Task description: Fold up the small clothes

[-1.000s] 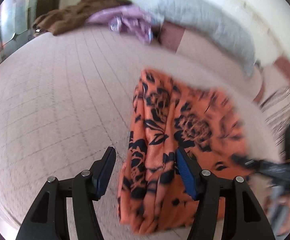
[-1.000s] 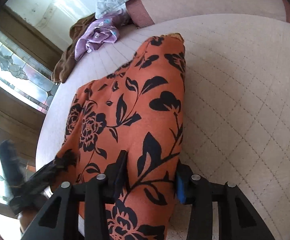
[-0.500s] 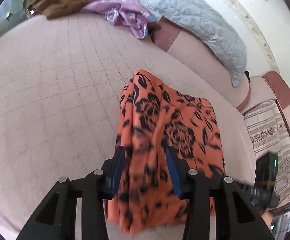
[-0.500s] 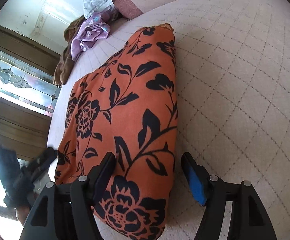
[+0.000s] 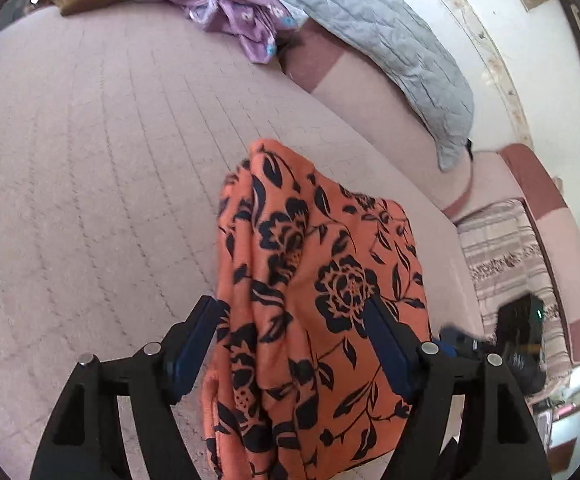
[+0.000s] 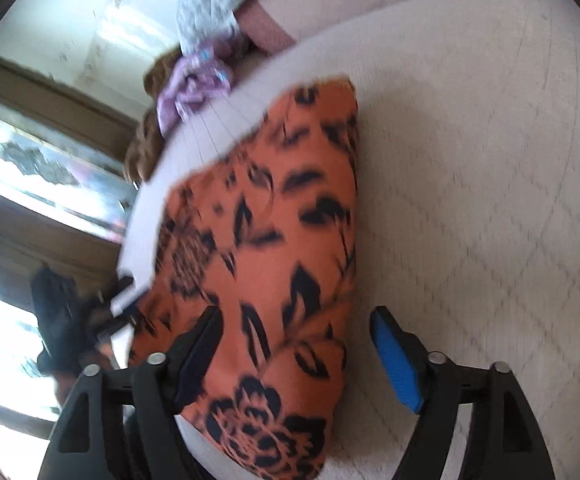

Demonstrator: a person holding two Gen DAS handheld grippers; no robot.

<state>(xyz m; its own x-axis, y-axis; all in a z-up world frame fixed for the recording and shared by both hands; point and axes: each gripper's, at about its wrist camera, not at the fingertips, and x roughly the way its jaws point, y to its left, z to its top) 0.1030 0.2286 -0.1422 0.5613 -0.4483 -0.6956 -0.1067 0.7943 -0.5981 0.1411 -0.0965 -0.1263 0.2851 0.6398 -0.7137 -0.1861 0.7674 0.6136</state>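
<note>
Here no readable writing shows. My left gripper [image 5: 291, 334] is opening, both pads off the one orange floral garment [image 5: 313, 300] lying folded between them near the bed's [image 5: 90, 152] front edge, with bare quilt open to its left. My right gripper [image 6: 295, 344] is opening too, straddling the garment's right edge, with bare quilt to the right. One purple garment [image 5: 242, 12] lies at the far edge.
</note>
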